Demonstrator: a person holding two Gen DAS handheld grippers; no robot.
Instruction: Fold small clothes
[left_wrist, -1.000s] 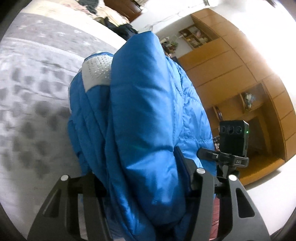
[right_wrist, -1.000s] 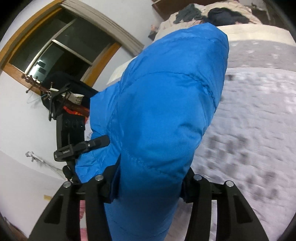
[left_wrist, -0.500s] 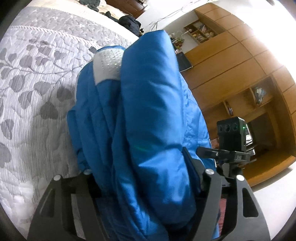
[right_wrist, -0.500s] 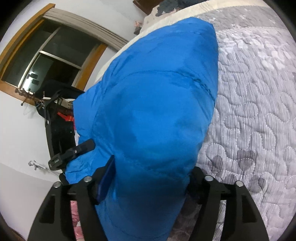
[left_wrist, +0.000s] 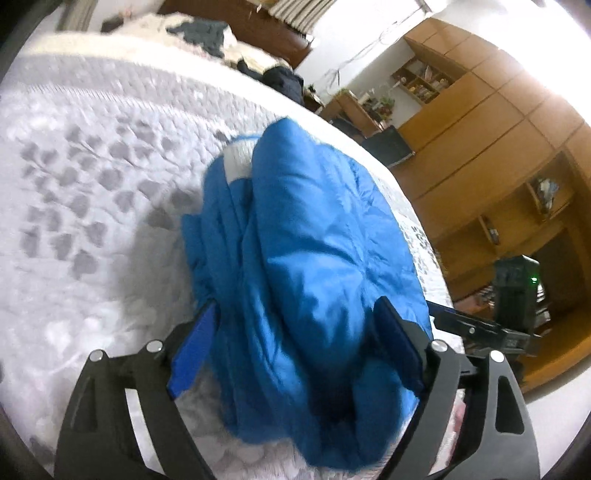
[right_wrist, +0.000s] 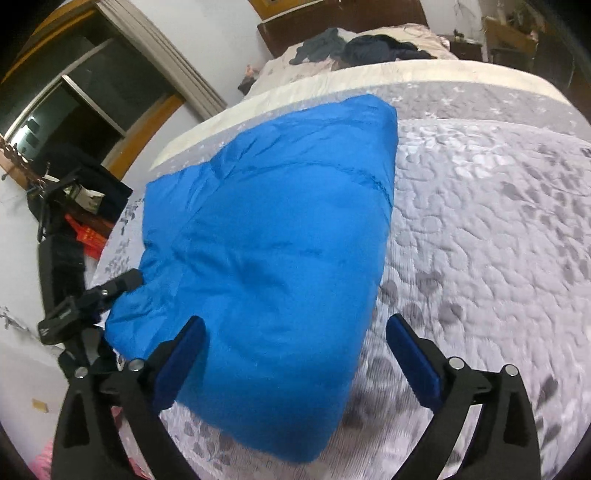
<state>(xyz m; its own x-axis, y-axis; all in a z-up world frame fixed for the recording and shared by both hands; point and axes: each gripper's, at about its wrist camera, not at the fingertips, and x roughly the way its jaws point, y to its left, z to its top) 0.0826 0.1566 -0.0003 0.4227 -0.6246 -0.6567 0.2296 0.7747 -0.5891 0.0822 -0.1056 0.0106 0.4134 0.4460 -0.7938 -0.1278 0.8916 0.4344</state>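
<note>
A padded blue jacket (left_wrist: 306, 229) lies folded into a bundle on the grey leaf-patterned quilt (left_wrist: 92, 206), with a white lining patch (left_wrist: 238, 160) showing at its far end. My left gripper (left_wrist: 295, 347) is open, its fingers spread wide on either side of the near end of the jacket. In the right wrist view the same jacket (right_wrist: 273, 229) rests flat on the quilt (right_wrist: 480, 229). My right gripper (right_wrist: 297, 360) is open too. Its left finger is against the fabric and its right finger stands apart from it.
Dark clothes (right_wrist: 369, 48) are piled at the far end of the bed. Wooden cabinets (left_wrist: 480, 140) stand past the bed's right edge, a window (right_wrist: 74, 103) past its left edge. The other gripper's body shows at each view's side (left_wrist: 513, 295) (right_wrist: 62, 280).
Both grippers were shut on the raised jacket. They have lowered it onto the quilt and opened, and the jacket now lies released between the fingers.
</note>
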